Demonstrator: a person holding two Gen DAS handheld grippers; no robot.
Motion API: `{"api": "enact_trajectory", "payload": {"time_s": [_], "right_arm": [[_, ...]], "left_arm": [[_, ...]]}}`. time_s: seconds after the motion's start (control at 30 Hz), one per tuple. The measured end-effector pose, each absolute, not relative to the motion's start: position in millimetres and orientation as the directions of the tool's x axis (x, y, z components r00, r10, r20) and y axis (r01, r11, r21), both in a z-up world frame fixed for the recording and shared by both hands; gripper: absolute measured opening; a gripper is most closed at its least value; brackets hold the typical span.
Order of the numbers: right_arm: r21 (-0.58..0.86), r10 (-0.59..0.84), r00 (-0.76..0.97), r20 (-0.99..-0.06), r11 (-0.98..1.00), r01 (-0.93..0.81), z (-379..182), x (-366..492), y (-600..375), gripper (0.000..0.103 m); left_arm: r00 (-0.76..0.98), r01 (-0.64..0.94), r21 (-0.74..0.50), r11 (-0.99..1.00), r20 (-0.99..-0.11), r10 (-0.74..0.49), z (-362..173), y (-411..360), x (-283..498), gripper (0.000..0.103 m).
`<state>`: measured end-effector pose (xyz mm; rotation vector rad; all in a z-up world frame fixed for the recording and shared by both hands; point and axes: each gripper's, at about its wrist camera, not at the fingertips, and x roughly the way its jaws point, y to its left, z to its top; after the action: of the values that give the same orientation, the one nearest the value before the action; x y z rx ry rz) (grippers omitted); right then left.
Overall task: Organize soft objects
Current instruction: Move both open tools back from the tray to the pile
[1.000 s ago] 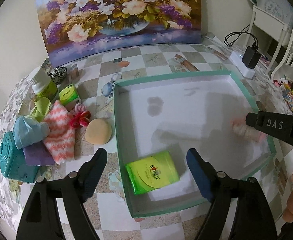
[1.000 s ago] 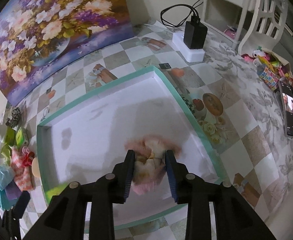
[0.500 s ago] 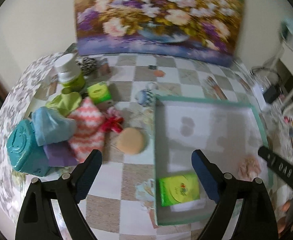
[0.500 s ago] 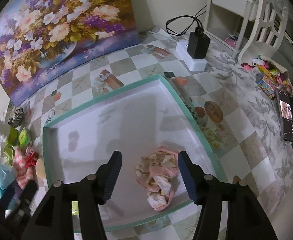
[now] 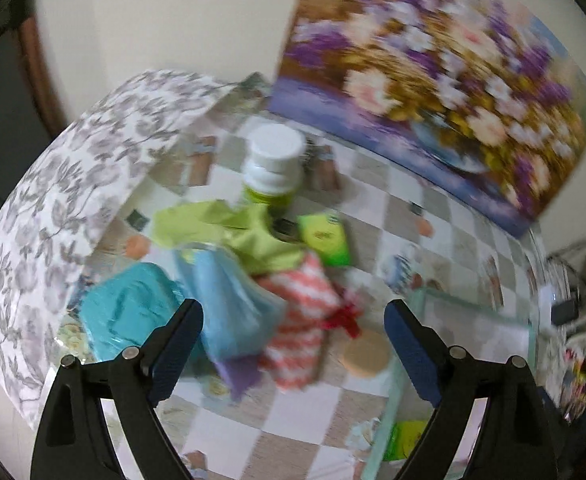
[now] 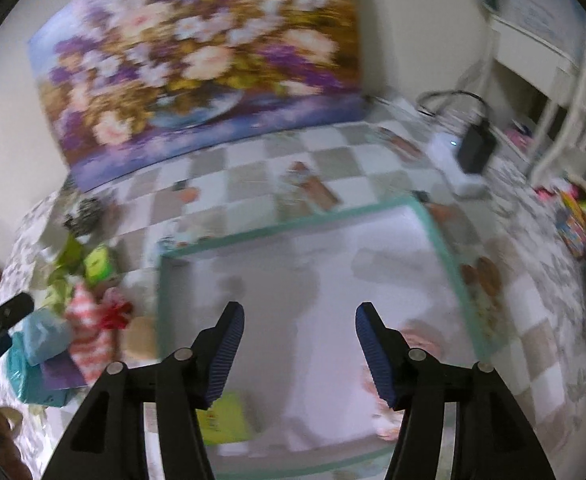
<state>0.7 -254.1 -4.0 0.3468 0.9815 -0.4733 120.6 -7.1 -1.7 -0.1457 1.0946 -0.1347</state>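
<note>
Left gripper [image 5: 293,336], fingers spread wide and empty, hangs over a pile of cloths [image 5: 253,292] beside the tray [image 6: 445,248]. Right gripper [image 6: 299,344], also wide and empty, hovers above the tray. Best next: lower straight onto one cloth, pinching its bunched top.

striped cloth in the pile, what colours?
Coral-red and white zigzag stripes on the cloth; clearest in the left wrist view.
</note>
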Motion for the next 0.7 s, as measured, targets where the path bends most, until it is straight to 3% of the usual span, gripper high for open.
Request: {"api": "enact_trajectory", "payload": {"time_s": [0.33, 0.7], "right_arm": [[0.125, -0.026, 0.486, -0.873, 0.953, 0.277, -22, 57, -176, 0.062], [0.118, 0.057, 0.383, -0.922, 0.983, 0.138, -63, 95, -137, 0.062]], "left_arm": [[0.326, -0.04, -0.24, 0.97, -0.921, -0.214, -24, 38, 156, 0.092], [0.301, 0.051, -0.146, 0.988, -0.941, -0.155, -31, 29, 179, 0.092]]}}
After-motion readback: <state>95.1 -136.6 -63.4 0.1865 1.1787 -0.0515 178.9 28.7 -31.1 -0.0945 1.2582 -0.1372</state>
